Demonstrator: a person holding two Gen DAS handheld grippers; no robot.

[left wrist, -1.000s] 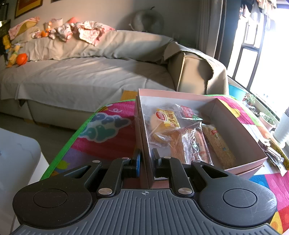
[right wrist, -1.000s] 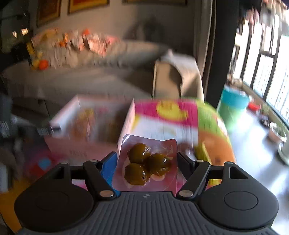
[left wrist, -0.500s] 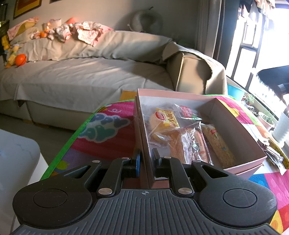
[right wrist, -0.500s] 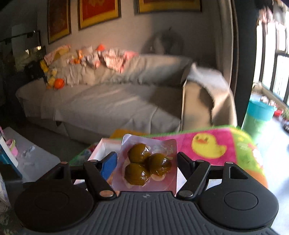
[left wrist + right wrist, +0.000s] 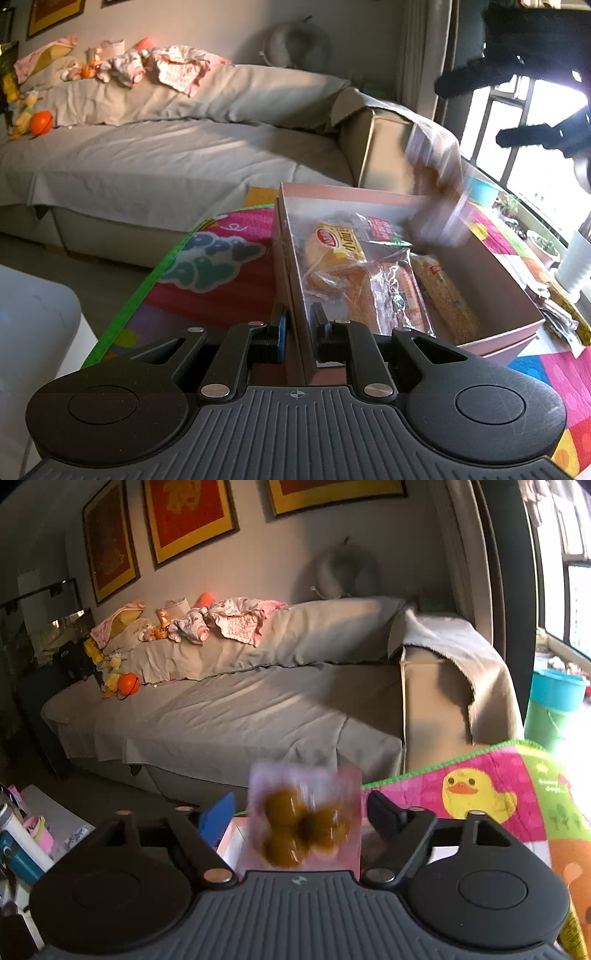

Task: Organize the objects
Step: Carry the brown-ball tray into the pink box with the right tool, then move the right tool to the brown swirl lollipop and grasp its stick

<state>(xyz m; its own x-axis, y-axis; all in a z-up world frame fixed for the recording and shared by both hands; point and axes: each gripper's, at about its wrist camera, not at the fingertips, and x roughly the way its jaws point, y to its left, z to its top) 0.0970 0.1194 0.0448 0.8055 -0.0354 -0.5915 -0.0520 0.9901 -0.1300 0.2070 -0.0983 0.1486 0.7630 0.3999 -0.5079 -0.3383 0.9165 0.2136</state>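
Observation:
My left gripper (image 5: 298, 317) is shut on the near wall of the pink box (image 5: 491, 280), which lies on the colourful mat (image 5: 221, 280). Inside the box are several wrapped snacks: a yellow bread pack (image 5: 334, 245), an orange pack (image 5: 388, 295) and a long grainy bar (image 5: 447, 295). My right gripper (image 5: 299, 805), dark at the upper right (image 5: 491, 110) of the left wrist view, hangs above the box's far corner with its jaws opening. The pink packet of three brown balls (image 5: 304, 827) sits blurred between the fingers, a gap on each side. From the left wrist it shows as a streak (image 5: 436, 192) over the far wall.
A grey-covered sofa (image 5: 184, 155) with clothes and toys runs behind the mat. A teal bucket (image 5: 554, 694) and potted plants (image 5: 543, 243) stand by the window on the right. Loose wrappers (image 5: 561, 317) lie right of the box. A white surface (image 5: 33, 332) is at the left.
The right gripper's jaws have widened and the packet, held sharp before, now blurs loose between them. The right gripper has swung into the left wrist view above the box. The left gripper has not moved.

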